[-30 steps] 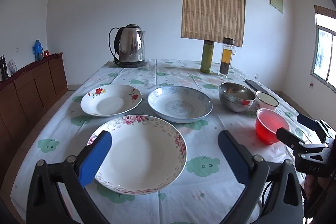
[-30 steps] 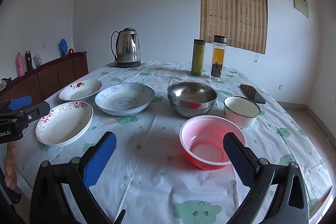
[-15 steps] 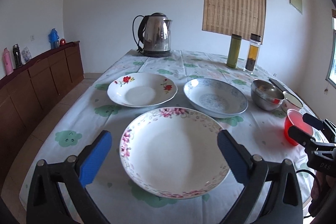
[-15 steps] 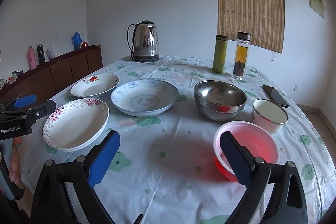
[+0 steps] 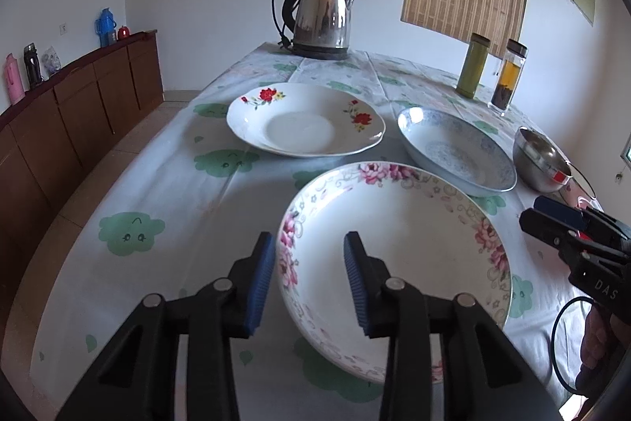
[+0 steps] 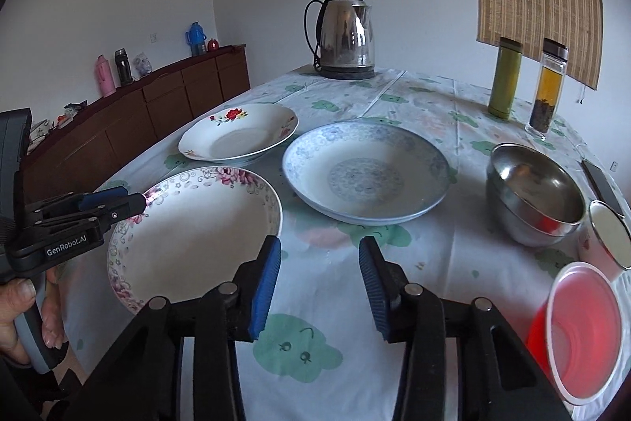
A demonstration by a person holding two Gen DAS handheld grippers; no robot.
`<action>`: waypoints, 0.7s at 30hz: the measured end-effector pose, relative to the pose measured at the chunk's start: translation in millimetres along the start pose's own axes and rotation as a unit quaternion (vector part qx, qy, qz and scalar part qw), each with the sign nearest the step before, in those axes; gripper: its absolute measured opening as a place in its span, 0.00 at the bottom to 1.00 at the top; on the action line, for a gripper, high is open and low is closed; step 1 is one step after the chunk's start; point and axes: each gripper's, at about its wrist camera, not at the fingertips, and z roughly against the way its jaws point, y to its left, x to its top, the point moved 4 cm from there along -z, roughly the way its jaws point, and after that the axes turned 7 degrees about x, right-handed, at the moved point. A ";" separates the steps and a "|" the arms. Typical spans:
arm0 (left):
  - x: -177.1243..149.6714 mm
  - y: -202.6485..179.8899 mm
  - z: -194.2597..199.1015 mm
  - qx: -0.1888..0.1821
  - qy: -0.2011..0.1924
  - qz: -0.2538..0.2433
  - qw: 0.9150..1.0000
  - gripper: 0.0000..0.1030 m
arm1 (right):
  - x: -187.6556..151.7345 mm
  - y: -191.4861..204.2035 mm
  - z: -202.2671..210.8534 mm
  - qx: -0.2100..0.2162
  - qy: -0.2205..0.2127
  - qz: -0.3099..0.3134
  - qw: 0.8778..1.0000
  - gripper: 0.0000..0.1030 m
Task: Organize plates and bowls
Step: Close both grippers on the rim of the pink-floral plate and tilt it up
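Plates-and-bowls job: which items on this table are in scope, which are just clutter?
In scope: pink-flowered plate, red-flowered plate, blue-patterned plate, steel bowls, red plastic bowl, white cup-bowl.

Clutter: kettle, green flask, tea bottle, phone.

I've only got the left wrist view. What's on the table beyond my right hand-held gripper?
Observer: A red plastic bowl, at the table's near right edge.
Operator: Anything between it and the steel bowl?
Observer: A white cup, close beside the steel bowl.
Operator: Is the right hand-held gripper holding anything?
Observer: No. The right hand-held gripper has just been closing its jaws, with nothing between them, over bare tablecloth.
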 end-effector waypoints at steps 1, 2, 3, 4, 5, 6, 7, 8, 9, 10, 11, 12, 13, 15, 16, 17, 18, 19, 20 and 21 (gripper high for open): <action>0.4 1.5 -3.1 0.001 0.003 0.002 1.000 0.27 | 0.8 1.4 -5.0 0.003 0.005 0.002 1.000 0.43; 0.3 3.9 -4.6 0.001 0.005 0.005 1.000 0.24 | 1.5 3.1 -9.5 0.005 0.010 0.003 1.000 0.43; 0.6 6.5 -5.8 0.001 0.005 0.009 1.000 0.20 | 2.3 3.9 -13.2 0.009 0.014 0.003 1.000 0.42; 0.9 8.9 -6.7 0.002 0.005 0.012 1.000 0.19 | 2.9 4.9 -16.0 0.012 0.016 0.002 1.000 0.42; 1.0 10.9 -7.9 0.002 0.006 0.014 1.000 0.19 | 3.5 6.2 -18.4 0.015 0.018 0.003 1.000 0.40; 0.8 12.1 -9.5 0.000 0.008 0.015 1.000 0.19 | 3.6 6.0 -20.2 0.018 0.021 0.003 1.000 0.37; 0.4 12.4 -10.9 -0.002 0.010 0.016 1.000 0.18 | 3.6 5.8 -22.6 0.020 0.024 0.003 1.000 0.36; -0.5 12.5 -12.2 -0.003 0.013 0.016 1.000 0.18 | 3.6 6.9 -25.0 0.021 0.027 0.003 0.999 0.36; -1.5 12.4 -13.9 -0.003 0.018 0.016 1.000 0.17 | 3.4 7.7 -27.2 0.023 0.030 0.003 0.999 0.35; -2.0 12.5 -16.0 -0.001 0.021 0.017 1.000 0.17 | 2.9 8.6 -29.4 0.024 0.034 0.004 0.999 0.35; -2.5 13.5 -17.1 0.000 0.023 0.019 1.000 0.17 | 2.2 9.5 -31.4 0.025 0.038 0.004 0.999 0.34; -2.8 14.2 -17.7 0.001 0.024 0.020 1.000 0.17 | 1.6 9.3 -34.5 0.026 0.042 0.005 0.999 0.34; -3.4 14.5 -18.3 0.002 0.025 0.019 1.000 0.17 | 1.2 10.3 -36.6 0.027 0.044 0.006 0.999 0.34; -3.4 15.5 -19.0 -0.001 0.025 0.023 0.999 0.17 | 0.2 13.2 -39.0 0.028 0.049 0.010 0.998 0.34; -3.5 15.7 -19.3 -0.003 0.026 0.023 0.999 0.17 | 0.1 14.2 -39.6 0.028 0.050 0.010 0.998 0.34; -3.8 15.3 -19.7 -0.004 0.027 0.022 0.999 0.17 | -0.1 15.1 -40.1 0.028 0.051 0.012 0.998 0.32; -4.2 14.9 -20.4 -0.005 0.028 0.022 0.999 0.17 | -0.5 15.4 -40.4 0.028 0.053 0.012 0.998 0.29; -4.9 15.0 -22.0 -0.009 0.030 0.023 0.999 0.17 | -0.6 15.5 -41.1 0.029 0.054 0.012 0.998 0.28; -5.6 14.8 -23.4 -0.016 0.034 0.025 0.999 0.17 | -1.0 15.6 -41.5 0.028 0.055 0.012 0.998 0.26; -5.6 14.9 -24.4 -0.021 0.037 0.028 0.999 0.17 | -1.8 15.4 -42.5 0.028 0.056 0.011 0.998 0.25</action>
